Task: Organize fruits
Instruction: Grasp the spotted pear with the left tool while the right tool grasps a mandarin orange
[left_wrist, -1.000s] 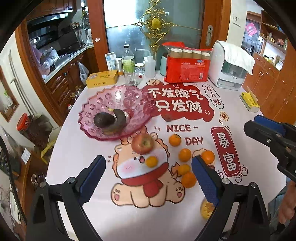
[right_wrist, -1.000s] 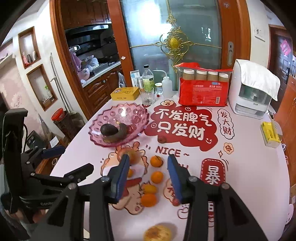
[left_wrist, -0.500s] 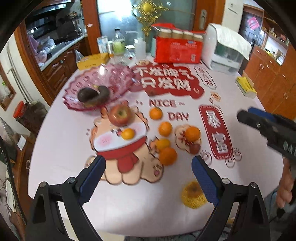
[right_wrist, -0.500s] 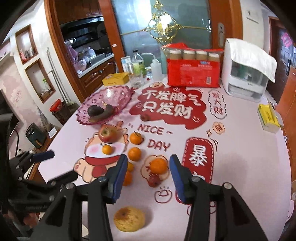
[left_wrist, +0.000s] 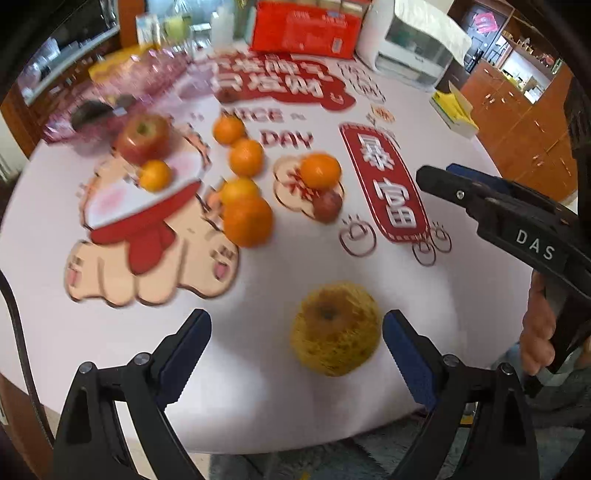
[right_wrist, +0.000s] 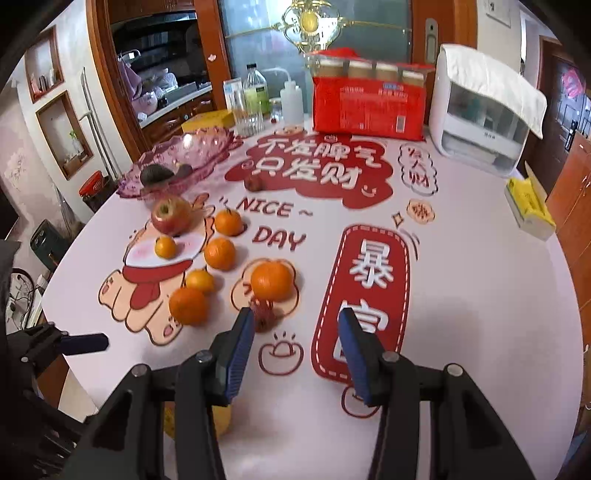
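Observation:
My left gripper (left_wrist: 295, 339) is open, low over the table's near edge, with a yellow pear-like fruit (left_wrist: 335, 328) between its fingers, untouched. Several oranges (left_wrist: 246, 220) lie beyond, with a red apple (left_wrist: 144, 137) and a small dark red fruit (left_wrist: 327, 205). A pink glass bowl (left_wrist: 155, 70) holding dark avocados (left_wrist: 90, 110) stands at the far left. My right gripper (right_wrist: 295, 339) is open and empty above the tablecloth, just behind the small red fruit (right_wrist: 264, 314) and a big orange (right_wrist: 271, 280). The bowl (right_wrist: 192, 147) and apple (right_wrist: 170, 213) show at the left.
At the table's back stand a red carton pack (right_wrist: 367, 107), a white appliance (right_wrist: 480, 122), bottles and glasses (right_wrist: 255, 99) and a yellow box (right_wrist: 208, 120). A yellow tissue pack (right_wrist: 530, 206) lies at the right edge. Another small red fruit (right_wrist: 254, 182) lies mid-table.
The left gripper has dropped and drawn back toward the near edge, so the yellow fruit now sits between its fingers. The right gripper has moved lower and closer to the oranges.

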